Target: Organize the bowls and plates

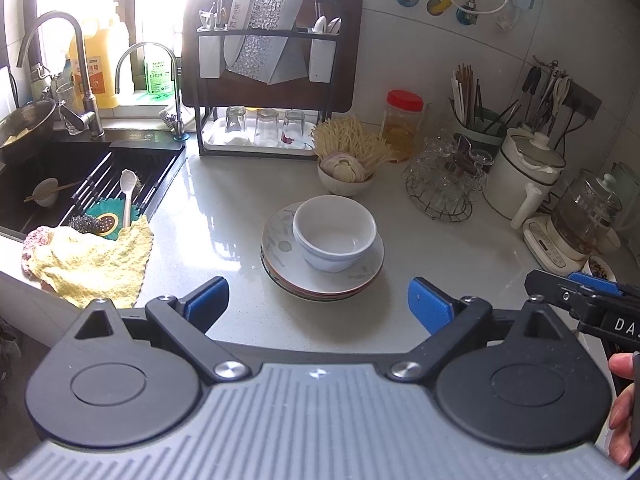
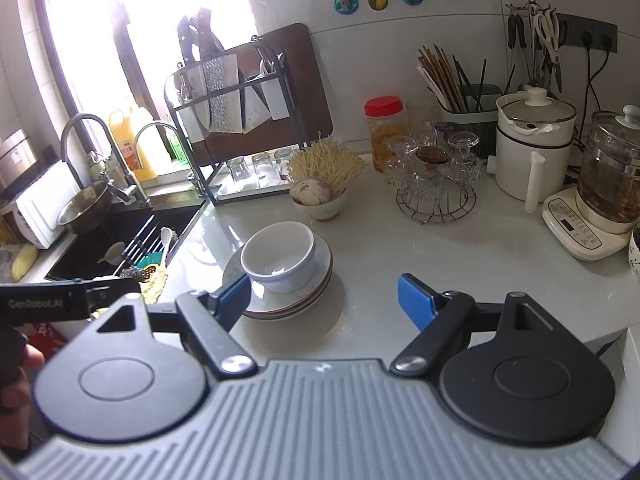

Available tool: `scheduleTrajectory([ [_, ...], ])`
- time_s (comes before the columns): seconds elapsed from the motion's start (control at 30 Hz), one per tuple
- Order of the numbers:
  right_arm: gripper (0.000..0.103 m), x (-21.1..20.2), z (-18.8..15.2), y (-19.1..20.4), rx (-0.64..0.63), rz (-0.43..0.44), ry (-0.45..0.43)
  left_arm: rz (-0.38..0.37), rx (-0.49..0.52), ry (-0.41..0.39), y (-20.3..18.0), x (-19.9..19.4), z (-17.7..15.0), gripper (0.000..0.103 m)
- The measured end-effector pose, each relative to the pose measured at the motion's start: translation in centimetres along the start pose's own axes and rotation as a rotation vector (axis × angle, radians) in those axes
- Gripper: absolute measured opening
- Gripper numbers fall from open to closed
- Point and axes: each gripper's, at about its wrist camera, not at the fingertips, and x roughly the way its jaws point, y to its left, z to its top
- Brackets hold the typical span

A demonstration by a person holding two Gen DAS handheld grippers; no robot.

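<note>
A white bowl (image 1: pixel 334 232) sits on a stack of plates (image 1: pixel 280 240) in the middle of the pale counter. It also shows in the right wrist view as the bowl (image 2: pixel 280 256) on the plates (image 2: pixel 316 296). My left gripper (image 1: pixel 318 304) is open and empty, just short of the stack's near edge. My right gripper (image 2: pixel 326 300) is open and empty, its left finger (image 2: pixel 236 294) over the stack's near left rim. The right gripper also shows at the right edge of the left wrist view (image 1: pixel 580 296).
A bowl of noodles and garlic (image 1: pixel 346 168) stands behind the stack. A black sink (image 1: pixel 80 176) with a yellow cloth (image 1: pixel 92 260) lies left. A knife rack with glasses (image 1: pixel 260 80), a wire basket of glassware (image 1: pixel 444 184), a white pot (image 1: pixel 524 168) and a kettle (image 1: pixel 576 220) line the back and right.
</note>
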Motion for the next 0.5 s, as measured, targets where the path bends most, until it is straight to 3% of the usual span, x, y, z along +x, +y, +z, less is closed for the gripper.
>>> scheduleTrajectory([
  [0.33,0.083,-0.21,0.11,-0.09,-0.004,-0.020,-0.016,0.000,0.005,0.002,-0.13,0.10,0.40,0.099],
  [0.37,0.090,-0.17,0.16,-0.14,-0.002,-0.019,-0.015,0.000,0.007,0.003,-0.14,0.08,0.43,0.099],
  [0.4,0.103,-0.15,0.21,-0.21,0.000,-0.016,-0.014,0.000,0.003,0.001,-0.14,0.04,0.41,0.099],
  [0.5,0.103,-0.17,0.34,-0.23,0.002,-0.014,-0.017,-0.005,-0.009,0.001,-0.20,0.23,0.55,0.099],
])
